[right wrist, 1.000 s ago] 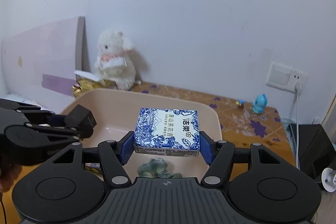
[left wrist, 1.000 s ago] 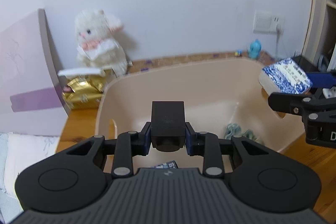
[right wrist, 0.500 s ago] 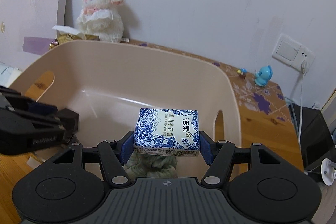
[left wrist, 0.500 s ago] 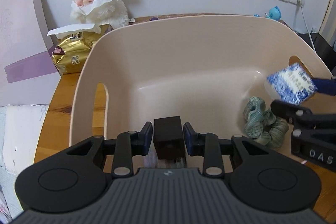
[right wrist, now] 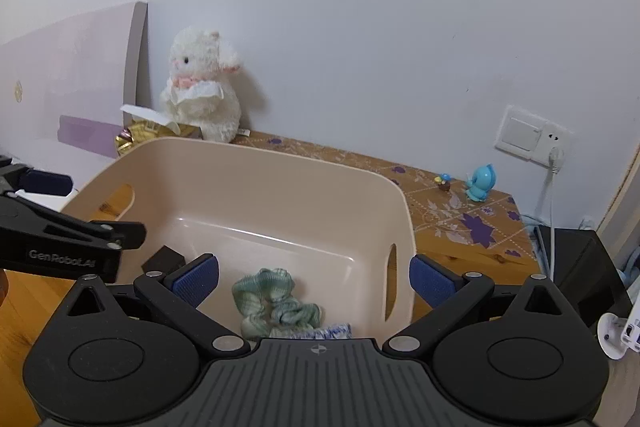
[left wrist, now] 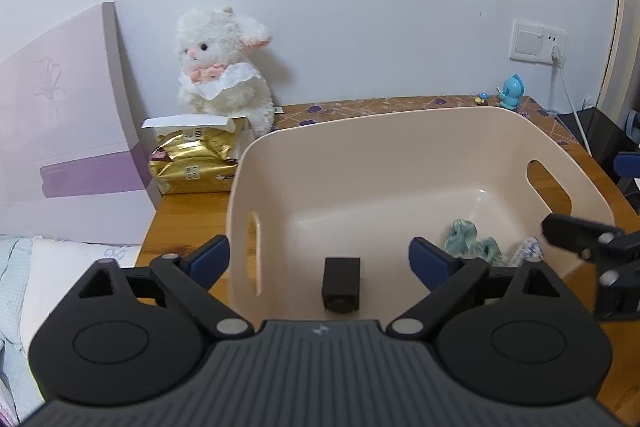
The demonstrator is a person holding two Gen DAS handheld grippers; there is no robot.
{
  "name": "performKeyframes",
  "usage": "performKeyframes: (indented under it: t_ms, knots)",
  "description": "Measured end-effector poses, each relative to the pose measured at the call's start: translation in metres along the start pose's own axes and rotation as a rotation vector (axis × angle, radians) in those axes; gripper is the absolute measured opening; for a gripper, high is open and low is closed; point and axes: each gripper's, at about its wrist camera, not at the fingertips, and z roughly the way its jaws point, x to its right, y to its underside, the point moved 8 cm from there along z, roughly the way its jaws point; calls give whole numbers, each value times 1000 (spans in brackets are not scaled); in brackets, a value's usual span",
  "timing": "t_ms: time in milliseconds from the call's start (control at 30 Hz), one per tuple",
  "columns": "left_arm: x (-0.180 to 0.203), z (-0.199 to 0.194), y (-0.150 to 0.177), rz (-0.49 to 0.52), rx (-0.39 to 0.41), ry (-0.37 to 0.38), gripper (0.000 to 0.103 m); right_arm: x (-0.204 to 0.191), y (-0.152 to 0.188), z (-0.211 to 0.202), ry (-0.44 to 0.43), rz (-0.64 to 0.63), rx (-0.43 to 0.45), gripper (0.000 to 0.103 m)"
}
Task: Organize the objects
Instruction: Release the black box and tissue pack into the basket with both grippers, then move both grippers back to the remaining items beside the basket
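Nearest to us, our left gripper (left wrist: pixel 319 257) hangs with its jaws spread wide and nothing between them, above the near wall of the beige bin (left wrist: pixel 400 131). Our right gripper (right wrist: pixel 314 277) is likewise spread apart and empty, above the bin's near right corner.

Just beyond the left gripper, the small black block (left wrist: pixel 341 283) lies on the bin floor by the near wall, its long axis pointing away from us along the fingers. Toward the bin's right side, the green scrunchie (right wrist: pixel 272 301) lies crumpled on the floor, and the blue-and-white tissue pack (right wrist: pixel 324 331) lies touching it, on the side nearer us, mostly hidden below the right gripper's body.

All three things are inside the bin, so we judge the next move turns on what lies outside it. Beyond the bin's far left corner, the gold packet (left wrist: pixel 196 163) lies on the wooden table (left wrist: pixel 188 223), long axis running left to right, with the white plush rabbit (left wrist: pixel 222 67) behind it against the wall. Both lie to the bin's left, nearer our left gripper.
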Motion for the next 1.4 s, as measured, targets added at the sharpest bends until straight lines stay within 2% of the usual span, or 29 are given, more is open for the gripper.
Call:
performKeyframes:
  t_ms: [367, 533, 867, 1133, 1400]
  knots:
    - [-22, -32, 39, -37, 15, -8, 98, -15, 36, -27, -1, -11, -15, 103]
    - [-29, -31, 62, -44, -5, -12, 98, -24, 61, -20, -7, -7, -64, 103]
    - [-38, -6, 102, -75, -89, -23, 98, -58, 104, 15, -11, 18, -163, 103]
    - [-43, 3, 115, -80, -118, -33, 98, -82, 118, 30, -29, 6, -191, 103]
    - [-35, 4, 116, -68, -113, -22, 98, -71, 121, 26, -41, 33, -227, 103]
